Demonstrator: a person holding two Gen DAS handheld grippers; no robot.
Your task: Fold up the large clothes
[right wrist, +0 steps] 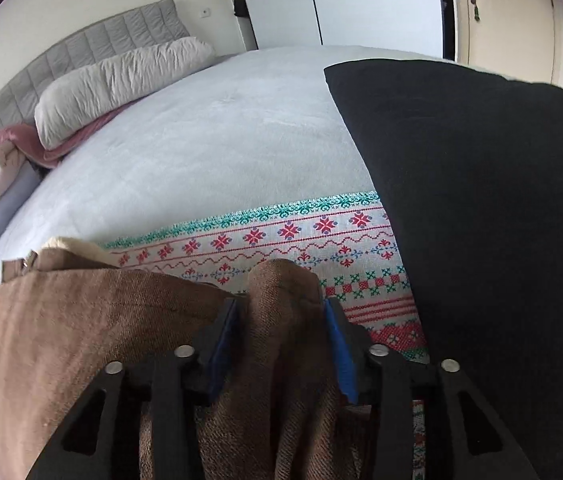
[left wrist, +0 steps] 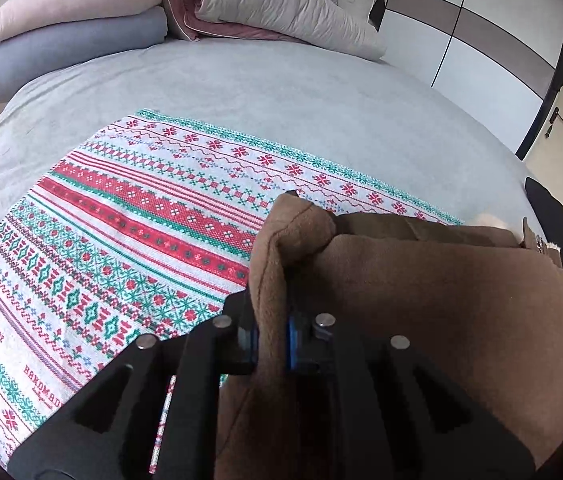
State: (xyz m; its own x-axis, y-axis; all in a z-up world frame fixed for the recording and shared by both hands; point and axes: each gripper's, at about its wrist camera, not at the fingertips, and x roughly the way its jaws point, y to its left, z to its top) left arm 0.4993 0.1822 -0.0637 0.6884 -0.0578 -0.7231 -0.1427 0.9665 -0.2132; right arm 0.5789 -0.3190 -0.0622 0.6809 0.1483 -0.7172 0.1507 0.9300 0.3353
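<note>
Brown fleece garment (left wrist: 421, 280) mid-fold on patterned cloth (left wrist: 121, 220); left gripper (left wrist: 271, 340) pinches it, right gripper (right wrist: 281, 332) stands wide, fabric loose between. We judge next: left lets go.

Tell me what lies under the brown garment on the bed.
Under the brown garment lies a patterned cloth with red and green bands, spread on the grey bedcover. How far the cloth runs beneath the garment is covered, as is anything else below it.
</note>
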